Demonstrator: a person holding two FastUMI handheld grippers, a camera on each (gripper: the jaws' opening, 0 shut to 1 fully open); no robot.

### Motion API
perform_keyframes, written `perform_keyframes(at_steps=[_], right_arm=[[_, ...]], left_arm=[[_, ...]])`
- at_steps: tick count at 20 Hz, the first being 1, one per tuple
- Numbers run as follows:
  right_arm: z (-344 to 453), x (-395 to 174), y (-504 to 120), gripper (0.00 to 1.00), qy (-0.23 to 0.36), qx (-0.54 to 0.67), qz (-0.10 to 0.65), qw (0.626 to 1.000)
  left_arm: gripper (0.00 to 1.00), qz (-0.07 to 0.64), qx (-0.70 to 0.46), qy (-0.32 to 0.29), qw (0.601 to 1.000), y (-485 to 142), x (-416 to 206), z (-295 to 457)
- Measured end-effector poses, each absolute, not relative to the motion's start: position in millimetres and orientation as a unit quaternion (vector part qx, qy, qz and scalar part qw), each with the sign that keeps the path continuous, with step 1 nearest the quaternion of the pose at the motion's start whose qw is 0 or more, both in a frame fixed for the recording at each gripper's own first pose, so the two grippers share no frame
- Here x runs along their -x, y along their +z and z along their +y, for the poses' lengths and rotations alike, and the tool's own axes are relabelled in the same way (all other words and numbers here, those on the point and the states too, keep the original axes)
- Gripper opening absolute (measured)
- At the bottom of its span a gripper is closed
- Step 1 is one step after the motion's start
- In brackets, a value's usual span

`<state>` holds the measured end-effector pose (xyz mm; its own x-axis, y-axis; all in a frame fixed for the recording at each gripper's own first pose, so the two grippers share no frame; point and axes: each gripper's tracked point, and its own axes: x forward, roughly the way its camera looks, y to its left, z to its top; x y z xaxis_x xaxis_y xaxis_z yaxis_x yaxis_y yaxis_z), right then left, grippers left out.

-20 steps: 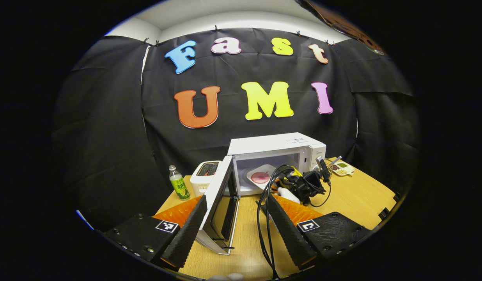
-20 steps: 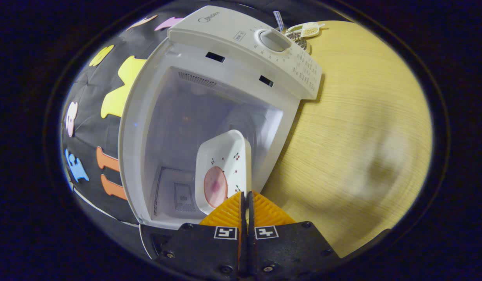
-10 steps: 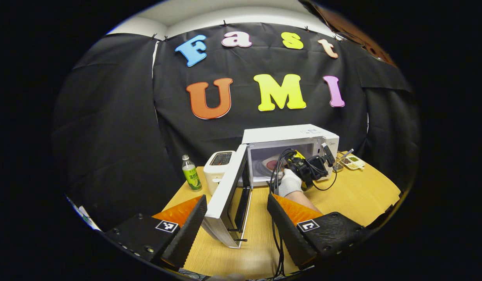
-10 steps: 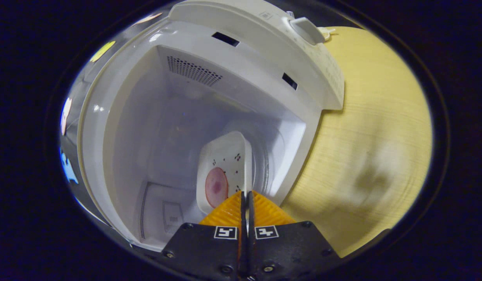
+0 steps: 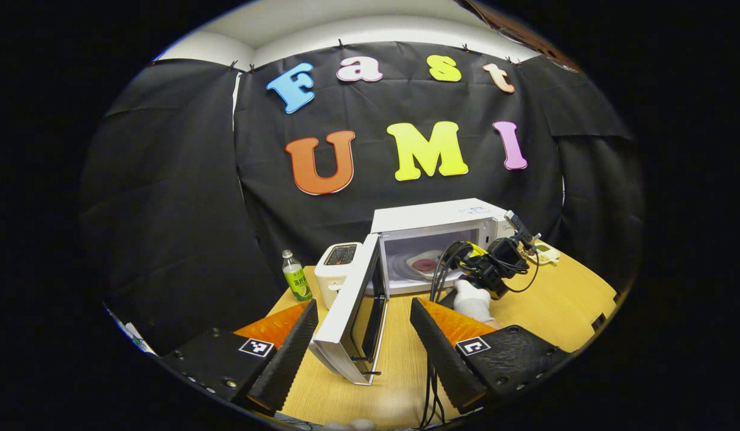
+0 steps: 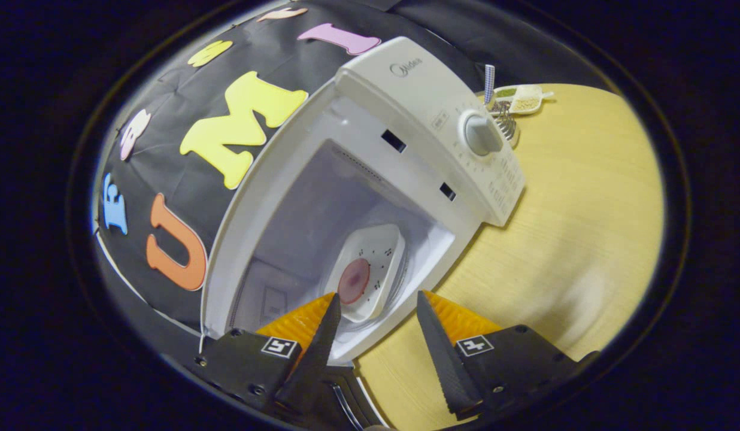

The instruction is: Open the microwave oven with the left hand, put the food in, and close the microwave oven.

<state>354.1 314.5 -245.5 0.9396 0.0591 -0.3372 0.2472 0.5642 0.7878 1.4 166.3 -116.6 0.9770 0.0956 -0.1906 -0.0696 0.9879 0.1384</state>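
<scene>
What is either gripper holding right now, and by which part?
Nothing. The right gripper is open, with the plate lying free inside the microwave; the left gripper is open too.

The white microwave oven (image 5: pixel 437 239) stands on the wooden table against the black cloth, its door (image 5: pixel 353 311) swung wide open to its left side, so the pale chamber is exposed. A control panel with a round dial (image 6: pixel 481 135) runs beside the opening. Inside, on the chamber floor, lies a white square plate (image 6: pixel 370 270) with rounded corners and small dark specks, lying flat and carrying a round pinkish-red slice of food (image 6: pixel 353 280) near its middle
</scene>
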Motion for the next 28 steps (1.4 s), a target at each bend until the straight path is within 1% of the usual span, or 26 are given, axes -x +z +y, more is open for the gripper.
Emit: perform_keyframes(at_steps=[1, 2, 4, 7, 12, 15, 20, 23, 24, 25, 28], right_arm=[[308.8, -344.4, -232.8, 0.76, -0.045, -0.447, 0.159, 0.879], [299.5, -336.5, -221.1, 0.9, -0.035, -0.422, 0.155, 0.893], [262.5, -320.6, -187.5, 0.98, -0.029, -0.361, 0.126, 0.924], [218.6, -284.7, -135.7, 0.99, -0.013, -0.274, 0.09, 0.957], [178.1, -189.9, -50.3, 1.0, 0.014, -0.141, 0.027, 0.99], [140.7, -136.5, -20.2, 0.99, 0.002, -0.078, 0.008, 0.997], [84.8, -70.4, -1.4, 0.99, -0.036, -0.064, 0.001, 0.997], [61.7, -44.8, 5.6, 0.99, -0.056, -0.042, -0.012, 0.997], [59.5, -39.1, 5.0, 0.99, -0.057, -0.038, -0.01, 0.998], [58.3, -35.5, 4.4, 1.0, -0.059, -0.035, -0.007, 0.998], [58.4, -30.9, -1.7, 1.0, -0.06, -0.04, 0.004, 0.997]], left_arm=[[0.95, 0.096, -0.066, 0.041, 0.992, -113.3, 1.0, 166.1], [0.95, 0.093, -0.065, 0.039, 0.993, -108.8, 2.5, 166.9], [0.95, 0.085, -0.071, 0.041, 0.993, -96.9, 3.5, 168.8], [0.95, 0.072, -0.076, 0.046, 0.993, -85.7, 12.8, 175.4], [0.95, 0.057, -0.077, 0.043, 0.995, -73.0, 14.8, 180.6], [0.95, 0.04, -0.079, 0.04, 0.995, -64.3, 12.5, 182.9], [0.95, 0.021, -0.061, 0.05, 0.997, -55.5, 0.3, 194.3], [0.95, 0.019, -0.065, 0.057, 0.996, -56.1, -5.2, 208.7], [0.88, 0.017, -0.067, 0.061, 0.996, -55.3, -8.0, 214.5], [0.95, 0.016, -0.069, 0.063, 0.995, -55.2, -9.4, 218.9], [0.94, 0.014, -0.062, 0.068, 0.996, -59.2, -11.2, 228.5]])
